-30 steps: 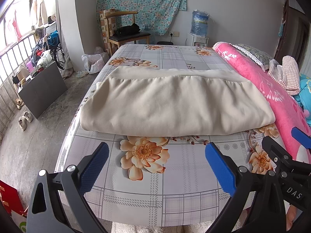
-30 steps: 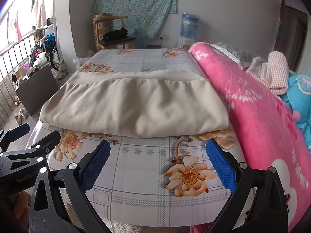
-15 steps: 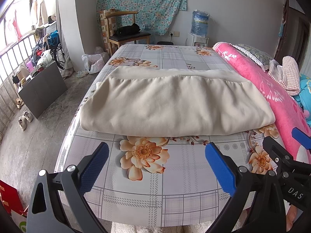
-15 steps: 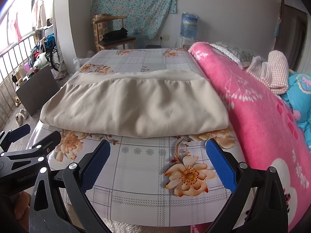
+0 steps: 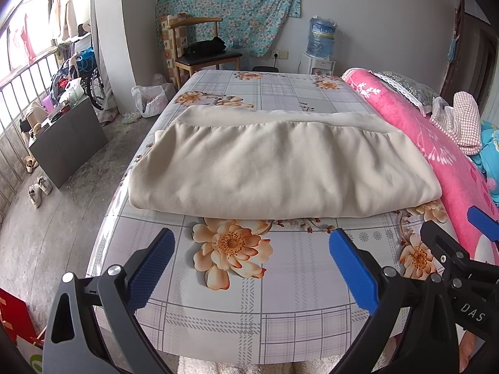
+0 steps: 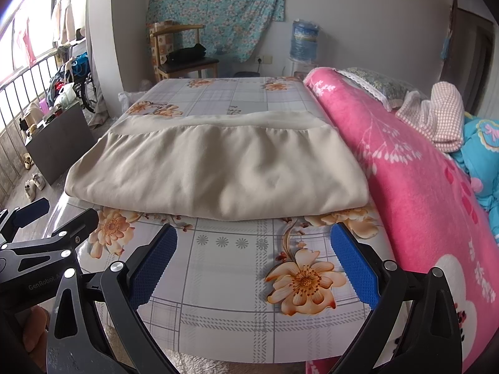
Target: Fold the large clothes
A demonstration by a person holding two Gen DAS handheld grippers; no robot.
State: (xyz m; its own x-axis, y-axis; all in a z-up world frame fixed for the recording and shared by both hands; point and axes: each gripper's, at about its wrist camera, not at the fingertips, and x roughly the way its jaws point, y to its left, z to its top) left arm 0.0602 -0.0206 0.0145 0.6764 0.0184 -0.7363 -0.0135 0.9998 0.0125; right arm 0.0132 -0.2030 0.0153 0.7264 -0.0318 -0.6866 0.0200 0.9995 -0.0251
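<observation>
- Shoes [image 5: 39, 187] sit on the concrete floor off the bed's left side, near a dark panel [image 5: 70, 143] that leans by the window railing.
- Further back on that side, a white plastic bag [image 5: 149, 99] lies on the floor near the bed's far left corner, and a wooden chair [image 5: 202, 53] with a black bag on its seat stands beyond the far edge.
- Left gripper [image 5: 251, 265] hovers over the bed's near edge, its blue-padded fingers [image 5: 149, 269] spread wide with nothing between them, only the floral sheet under the gap.
- Across the middle of the bed [image 5: 280, 305] lies the beige garment [image 5: 280, 168], folded into a broad flat stack that reaches from close to the left edge to the pink blanket; a paler band runs along its far side, and its near fold lies short of both grippers.
- Right gripper [image 6: 254, 265] hangs beside the left one over the same near edge, jaws just as wide apart and holding nothing; the garment's near fold [image 6: 218, 205] lies just beyond its tips.
- A water bottle [image 5: 321, 37] on a dispenser stands against the far wall.
- Along the bed's right edge runs a pink blanket [image 6: 421, 187], touching the garment's right end, with a checked cloth [image 6: 436, 115] piled on top further back.
</observation>
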